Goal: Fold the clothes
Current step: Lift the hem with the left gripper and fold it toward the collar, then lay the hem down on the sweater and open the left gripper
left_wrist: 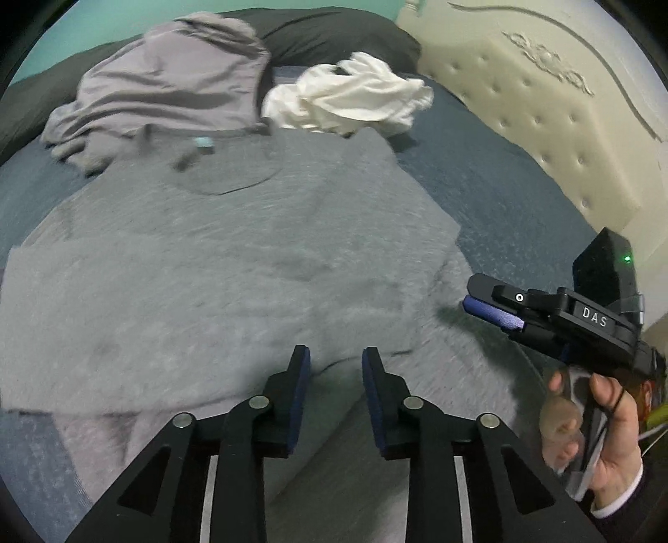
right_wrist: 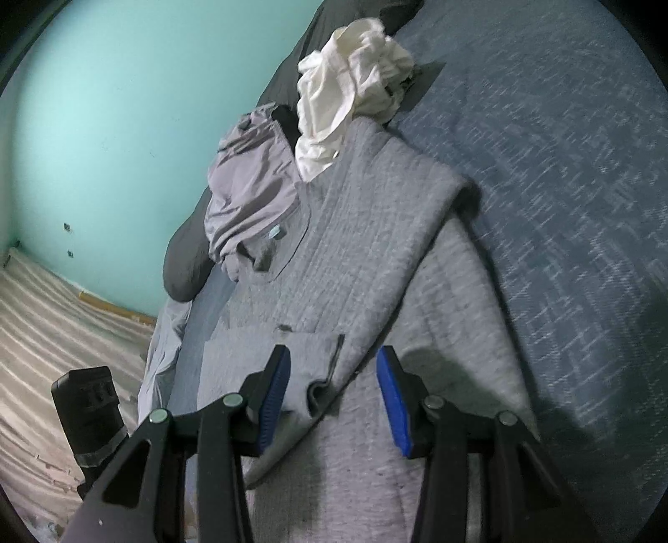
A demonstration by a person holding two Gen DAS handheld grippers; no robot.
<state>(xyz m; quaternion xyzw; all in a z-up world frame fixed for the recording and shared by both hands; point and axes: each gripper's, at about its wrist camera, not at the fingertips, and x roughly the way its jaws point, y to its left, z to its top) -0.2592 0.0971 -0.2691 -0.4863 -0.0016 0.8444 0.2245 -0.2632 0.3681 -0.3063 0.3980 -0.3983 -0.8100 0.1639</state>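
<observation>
A grey sweatshirt (left_wrist: 234, 250) lies spread across a bed (left_wrist: 501, 188) covered in blue-grey fabric, its neckline toward the far side and one side panel folded over onto its body. Beyond the neckline, a crumpled lilac-grey garment (left_wrist: 167, 83) sits just beside a bunched white garment (left_wrist: 346, 96), the white one touching the sweatshirt's far edge; dark pillows (left_wrist: 334, 37) lie behind them. The left gripper (left_wrist: 336, 388) hangs over the sweatshirt's near hem, its blue-padded fingers (left_wrist: 302, 397) apart with nothing clamped between them. The right gripper (right_wrist: 332, 392), seen from the left wrist camera at the sweatshirt's right edge (left_wrist: 492, 311), is held by a hand (left_wrist: 601, 430) in a dark sleeve with a white cuff. In the right wrist view its fingers (right_wrist: 394, 401) stand apart either side of the folded cuff of a sleeve (right_wrist: 292, 376), the pads not pressing on the cloth. A cream tufted headboard (left_wrist: 542, 117) rises at the right of the bed; a turquoise wall (right_wrist: 125, 125) and a pale striped floor (right_wrist: 54, 334) lie to its left
</observation>
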